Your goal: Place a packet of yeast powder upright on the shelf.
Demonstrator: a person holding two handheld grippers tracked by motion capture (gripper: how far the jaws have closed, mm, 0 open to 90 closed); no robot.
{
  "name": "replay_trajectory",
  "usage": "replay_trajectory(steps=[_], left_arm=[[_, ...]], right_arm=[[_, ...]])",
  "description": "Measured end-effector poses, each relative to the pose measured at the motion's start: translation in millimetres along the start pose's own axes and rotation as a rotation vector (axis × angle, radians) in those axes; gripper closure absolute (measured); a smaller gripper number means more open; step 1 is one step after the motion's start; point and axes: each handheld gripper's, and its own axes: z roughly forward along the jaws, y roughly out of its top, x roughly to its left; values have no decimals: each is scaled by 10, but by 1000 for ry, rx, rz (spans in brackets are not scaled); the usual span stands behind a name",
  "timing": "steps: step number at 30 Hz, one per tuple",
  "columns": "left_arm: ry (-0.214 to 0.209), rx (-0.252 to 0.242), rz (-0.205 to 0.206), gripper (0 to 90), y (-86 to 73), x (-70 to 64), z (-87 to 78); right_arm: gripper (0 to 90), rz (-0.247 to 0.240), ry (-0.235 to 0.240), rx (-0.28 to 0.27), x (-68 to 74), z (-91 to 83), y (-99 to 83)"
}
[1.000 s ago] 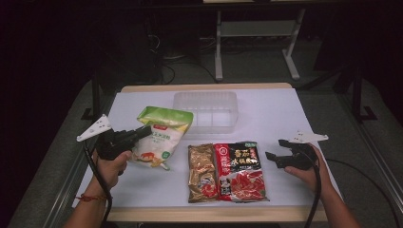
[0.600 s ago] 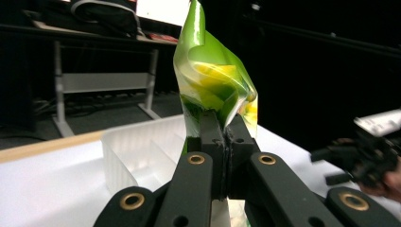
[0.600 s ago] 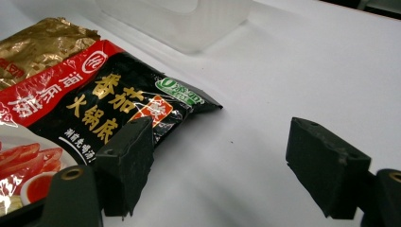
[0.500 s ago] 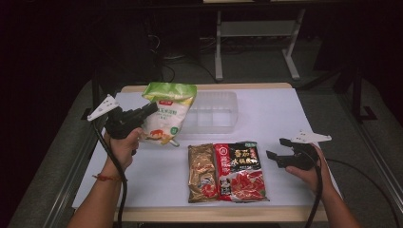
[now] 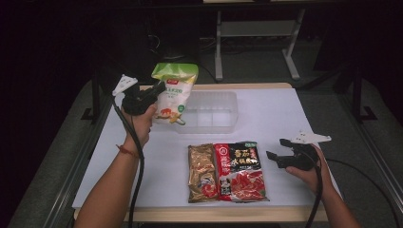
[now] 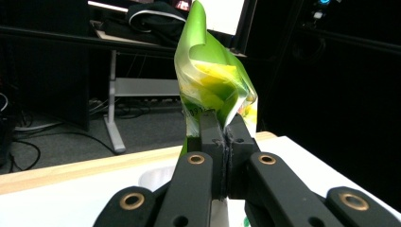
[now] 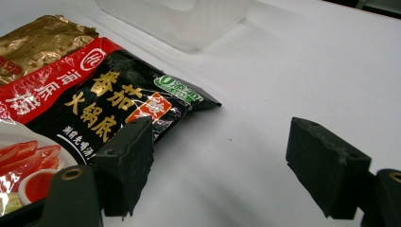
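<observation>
Nearest the person, the right gripper (image 5: 274, 151) rests low over the table (image 5: 285, 118) with its jaws spread wide and nothing between them; it has not moved over the last second, and the black-and-red packet (image 7: 94, 118) lies flat just to its left, beside the gold-brown packet (image 5: 201, 172), both untouched. The change is all on the other side. The left gripper (image 5: 159, 89), which a second ago held the green-and-white pouch (image 5: 172, 92) low over the table's left part, has risen and travelled forward, and now holds the pouch well clear of the surface, hanging from jaws pressed tight on the edge of the pouch. In the left gripper view the pouch's green top (image 6: 210, 80) stands up crumpled straight ahead of the closed jaws. Beyond and a little to the right of this gripper sits the clear plastic container (image 5: 209, 111), empty as far as can be seen. The lift reads as a carry toward that container; I judge that what remains is to bring the pouch over its rim and let go, then the two packets.
</observation>
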Motion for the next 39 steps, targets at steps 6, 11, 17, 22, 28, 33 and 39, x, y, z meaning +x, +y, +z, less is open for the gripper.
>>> replay_trajectory(steps=[6, 11, 17, 22, 28, 33, 39], left_arm=[[51, 8, 34, 889, 48, -54, 234], [92, 22, 20, 889, 60, -81, 460], [153, 34, 21, 889, 24, -90, 696], [217, 50, 45, 889, 8, -178, 922], [258, 52, 18, 889, -52, -193, 1063], [257, 28, -5, 888, -144, -251, 1106], [170, 42, -39, 884, -279, -335, 1068]], right_arm=[[231, -1, 2, 5, -2, 9, -9], [231, -7, 3, 9, 0, 11, -14], [231, -12, 12, 12, 5, 11, -17], [231, -13, 14, 14, 0, 13, -20], [231, -17, 17, 11, 2, 0, -20], [231, -18, 21, 8, 4, -5, -18], [231, -22, 25, 18, 17, 9, -15]])
